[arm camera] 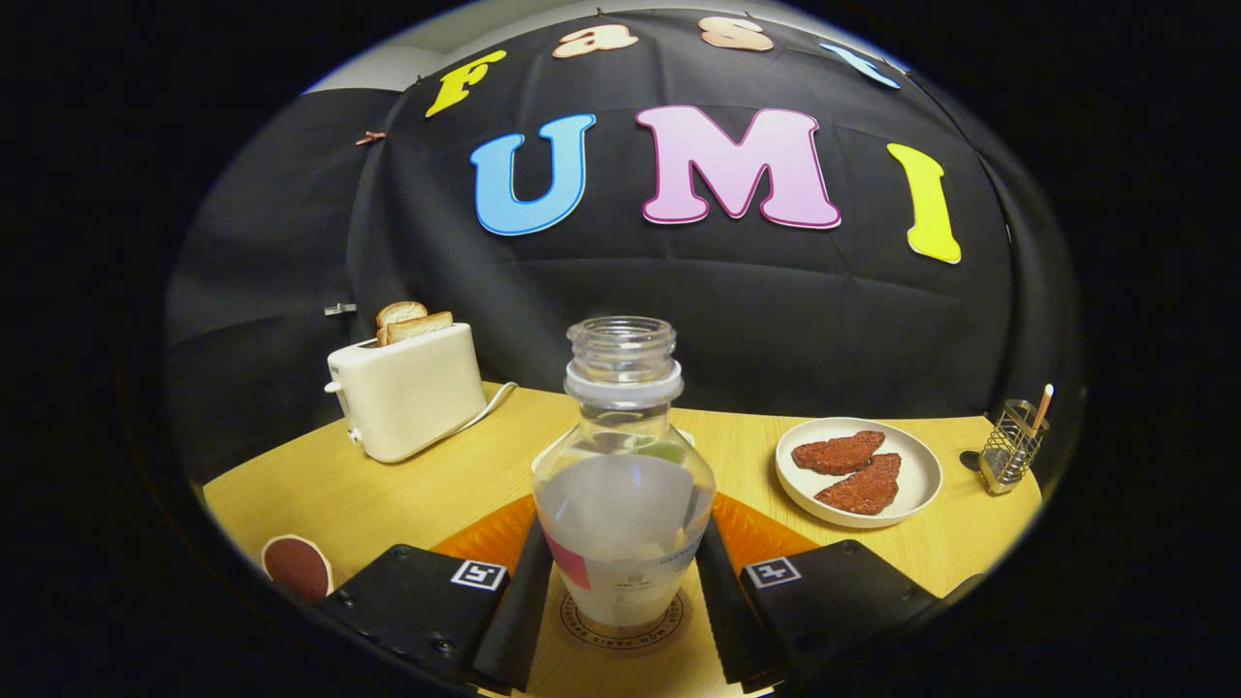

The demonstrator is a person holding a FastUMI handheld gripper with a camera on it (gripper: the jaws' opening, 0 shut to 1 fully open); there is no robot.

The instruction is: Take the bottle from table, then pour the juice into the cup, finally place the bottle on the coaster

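Note:
A clear, uncapped bottle (622,485) with a pale label stands upright on a round coaster (635,640) printed with a ring of text. My gripper (623,591) is shut on the bottle's lower body, one finger pressing each side. The coaster lies on the wooden table between the fingers, in front of an orange mat (766,533). Directly behind the bottle is the cup (684,437), mostly hidden; only a bit of white rim and a green tint seen through the glass show.
A cream toaster (407,393) holding toast slices stands beyond the fingers to the left. To the right are a white plate (921,475) with two reddish-brown patties and a wire holder (1008,446). A dark red disc (298,565) lies beside the left finger.

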